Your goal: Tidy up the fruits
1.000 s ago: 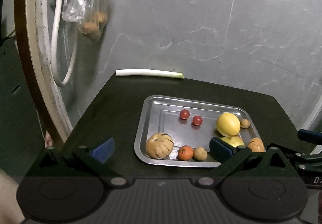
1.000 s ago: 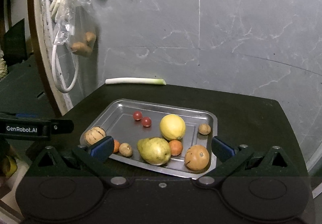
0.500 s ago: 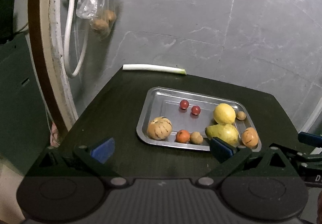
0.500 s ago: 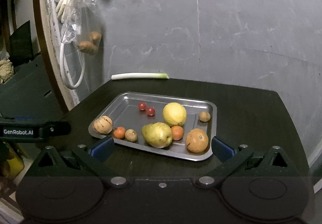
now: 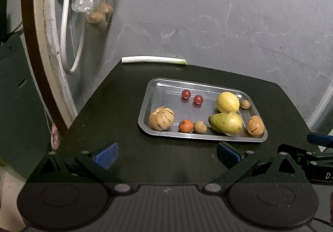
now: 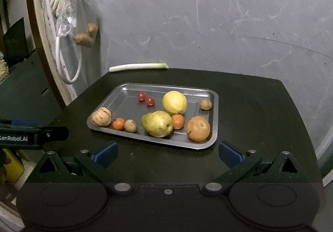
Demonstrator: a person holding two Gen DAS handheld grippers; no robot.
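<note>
A steel tray (image 5: 164, 86) (image 6: 215, 107) sits on a dark table and holds several fruits: a lemon (image 5: 227, 102) (image 6: 174, 102), a green pear (image 5: 226, 123) (image 6: 157, 123), two cherry tomatoes (image 5: 186, 94) (image 6: 142, 96), a striped melon (image 5: 161, 117) (image 6: 101, 116), small oranges (image 5: 185, 125) (image 6: 118, 123) and a round orange fruit (image 5: 255, 125) (image 6: 198, 128). My left gripper (image 5: 166, 155) is open and empty, in front of the tray. My right gripper (image 6: 167, 154) is open and empty, just short of the tray's near edge.
A leek stalk (image 5: 154, 60) (image 6: 138, 66) lies at the table's back edge against the grey wall. A plastic bag of ginger (image 5: 97, 14) (image 6: 84, 37), a glove and a white hose (image 5: 66, 30) hang at the left. The other gripper shows at each view's side (image 5: 318, 157) (image 6: 31, 135).
Both grippers have pulled back from the tray and risen a little, so the tray looks smaller and farther. Both stay open. The fruits have not moved.
</note>
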